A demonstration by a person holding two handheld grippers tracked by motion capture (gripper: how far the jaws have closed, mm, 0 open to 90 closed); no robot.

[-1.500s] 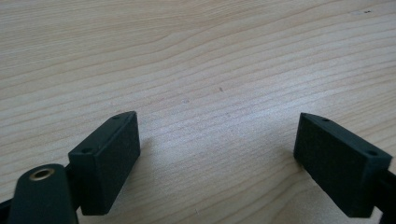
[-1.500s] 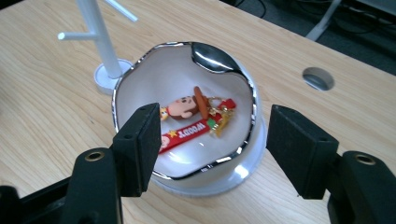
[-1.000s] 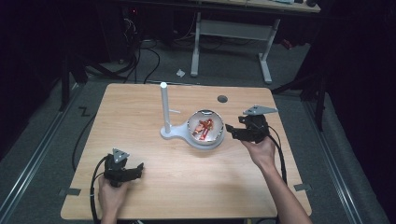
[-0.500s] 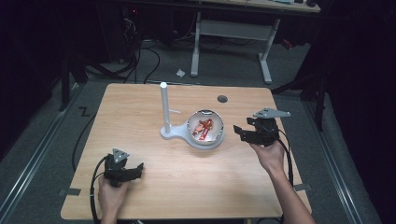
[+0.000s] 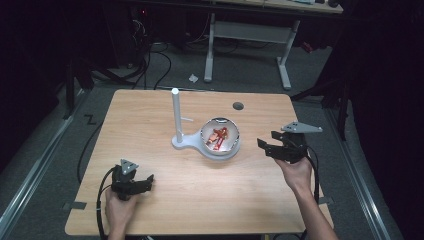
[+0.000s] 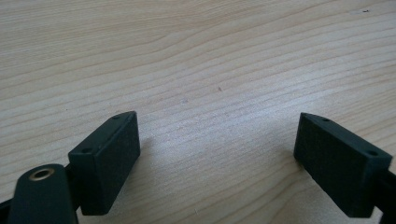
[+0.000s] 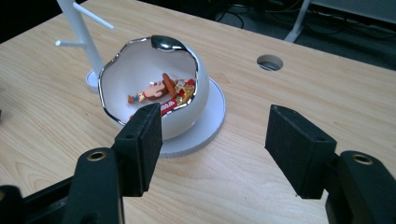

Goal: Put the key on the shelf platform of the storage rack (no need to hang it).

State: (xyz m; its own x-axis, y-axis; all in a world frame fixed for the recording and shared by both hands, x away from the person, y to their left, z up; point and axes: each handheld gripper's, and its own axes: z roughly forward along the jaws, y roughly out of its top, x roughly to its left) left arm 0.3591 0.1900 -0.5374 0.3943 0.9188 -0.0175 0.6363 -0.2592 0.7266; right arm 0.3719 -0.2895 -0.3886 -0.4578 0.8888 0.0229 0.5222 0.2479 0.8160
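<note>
A white egg-shaped bowl (image 5: 220, 138) (image 7: 154, 91) with a jagged silver rim sits on a round white base, and red and orange trinkets (image 7: 166, 95) lie inside it. A white stand with a tall post (image 5: 176, 116) (image 7: 81, 30) joins the base on its left. My right gripper (image 5: 267, 145) (image 7: 214, 147) is open and empty, held just above the table to the right of the bowl with its jaws turned toward it. My left gripper (image 5: 145, 181) (image 6: 217, 156) rests low at the table's front left, open over bare wood with nothing between its jaws.
The wooden table (image 5: 165, 205) has a round cable hole (image 5: 238, 106) (image 7: 270, 62) behind the bowl. Table legs (image 5: 285, 65) and cables lie on the floor beyond the far edge. Black cables trail from both grippers toward the front edge.
My right gripper has drawn back from the bowl, moving right and toward the front. The left gripper has stayed put.
</note>
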